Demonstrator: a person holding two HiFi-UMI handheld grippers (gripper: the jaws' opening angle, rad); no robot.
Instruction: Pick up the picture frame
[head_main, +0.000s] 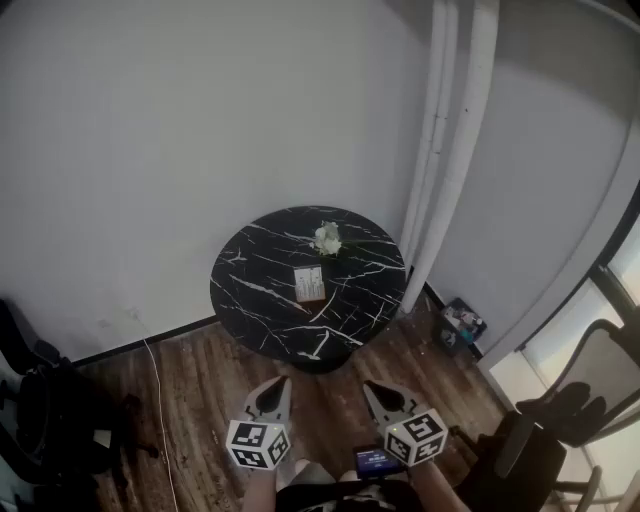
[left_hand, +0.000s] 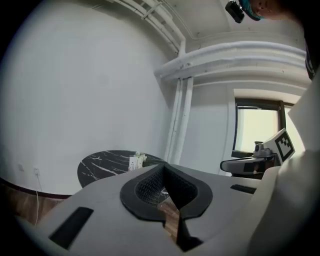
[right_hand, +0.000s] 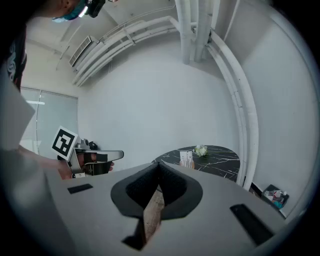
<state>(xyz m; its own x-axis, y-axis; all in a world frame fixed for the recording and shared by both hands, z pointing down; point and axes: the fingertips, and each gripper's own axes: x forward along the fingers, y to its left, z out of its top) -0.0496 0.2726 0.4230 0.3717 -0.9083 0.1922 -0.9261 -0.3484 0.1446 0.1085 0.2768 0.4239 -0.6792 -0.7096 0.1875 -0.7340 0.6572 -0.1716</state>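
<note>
A small picture frame (head_main: 309, 283) stands upright near the middle of a round black marble table (head_main: 250, 290), with a little white flower bunch (head_main: 326, 238) behind it. The frame also shows far off in the left gripper view (left_hand: 133, 162) and the right gripper view (right_hand: 186, 159). My left gripper (head_main: 279, 385) and right gripper (head_main: 371, 388) hover side by side over the wooden floor, well short of the table. Both are shut with nothing between their jaws, tips pointing toward the table.
White pipes (head_main: 450, 150) run down the wall just right of the table. A small bin (head_main: 458, 325) sits on the floor by the pipes. A dark chair (head_main: 575, 400) stands at the right and dark bags (head_main: 40, 410) at the left. A white cable (head_main: 160, 410) trails across the floor.
</note>
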